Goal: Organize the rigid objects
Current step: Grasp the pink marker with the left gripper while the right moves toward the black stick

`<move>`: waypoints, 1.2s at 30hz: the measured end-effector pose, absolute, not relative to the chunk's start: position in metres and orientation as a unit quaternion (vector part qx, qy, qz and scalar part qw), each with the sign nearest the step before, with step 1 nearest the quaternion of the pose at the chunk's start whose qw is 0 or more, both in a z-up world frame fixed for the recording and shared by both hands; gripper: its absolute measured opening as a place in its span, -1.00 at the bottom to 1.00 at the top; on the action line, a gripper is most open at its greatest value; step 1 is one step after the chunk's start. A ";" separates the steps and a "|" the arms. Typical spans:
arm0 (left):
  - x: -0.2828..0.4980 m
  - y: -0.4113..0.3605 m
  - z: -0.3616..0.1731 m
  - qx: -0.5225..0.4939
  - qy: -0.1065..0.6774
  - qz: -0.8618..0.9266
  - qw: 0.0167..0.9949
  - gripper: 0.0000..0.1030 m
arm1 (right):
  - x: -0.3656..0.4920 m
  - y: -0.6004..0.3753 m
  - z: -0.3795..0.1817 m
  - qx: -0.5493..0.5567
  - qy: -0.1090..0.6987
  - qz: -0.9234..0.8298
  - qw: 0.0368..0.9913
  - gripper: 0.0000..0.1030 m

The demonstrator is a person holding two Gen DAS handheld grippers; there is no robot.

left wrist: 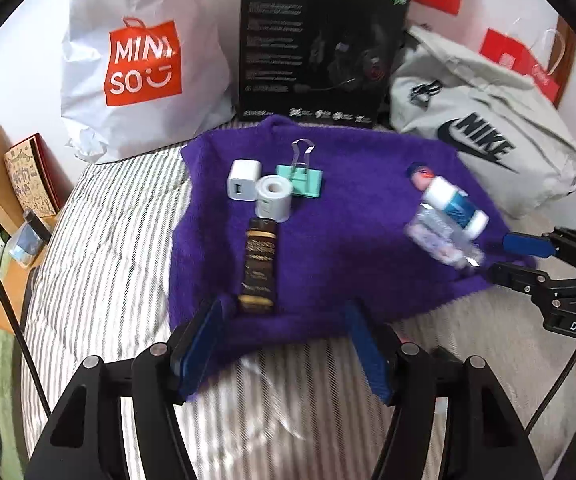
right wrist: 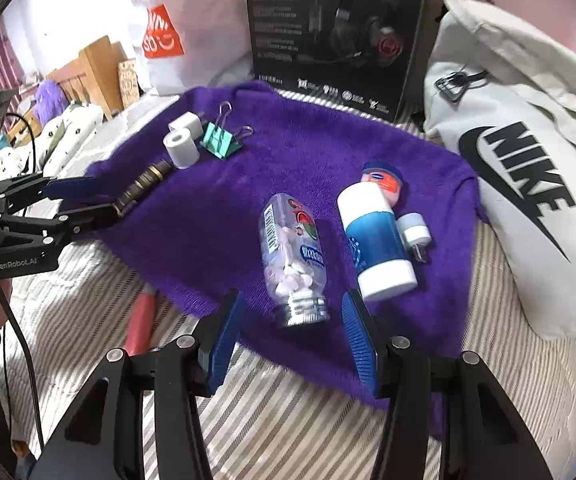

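At upper left of my left wrist view I read "MINISO" on the white shopping bag [left wrist: 143, 60], and "NIKE" with the swoosh on the grey bag [left wrist: 476, 140] at right. On my left gripper [right wrist: 83, 200], at left of the right wrist view, stands "GenRobot.AI".

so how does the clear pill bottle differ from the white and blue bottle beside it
The clear plastic pill bottle shows white tablets inside; the white and blue bottle is opaque. The pill bottle is slimmer with a silver screw cap; the blue one is fatter with a white end. Both lie on their sides on the purple fuzzy cloth.
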State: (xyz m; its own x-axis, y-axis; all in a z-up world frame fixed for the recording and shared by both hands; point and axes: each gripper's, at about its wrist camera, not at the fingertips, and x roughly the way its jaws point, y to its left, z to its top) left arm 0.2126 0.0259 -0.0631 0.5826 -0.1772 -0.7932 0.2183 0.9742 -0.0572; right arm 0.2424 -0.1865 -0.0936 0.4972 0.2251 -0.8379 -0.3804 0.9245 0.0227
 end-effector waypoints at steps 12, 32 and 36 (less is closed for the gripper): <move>0.172 -0.025 -0.091 0.011 0.458 -0.145 0.877 0.21 | 0.162 -0.217 -0.088 -0.023 0.439 0.137 0.888 0.01; 0.174 -0.056 -0.117 0.081 0.483 -0.111 0.865 0.25 | 0.112 -0.227 -0.109 0.050 0.449 0.131 0.882 0.01; 0.171 -0.059 -0.116 0.096 0.474 -0.108 0.868 0.26 | 0.112 -0.224 -0.112 0.051 0.453 0.138 0.879 0.01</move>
State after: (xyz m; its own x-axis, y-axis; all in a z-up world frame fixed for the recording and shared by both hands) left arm 0.1712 -0.0593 -0.1165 0.5262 -0.0971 -0.8448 0.2794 0.9581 0.0639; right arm 0.1119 -0.2242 -0.1124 0.5508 0.2886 -0.7831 -0.1966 0.9568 0.2143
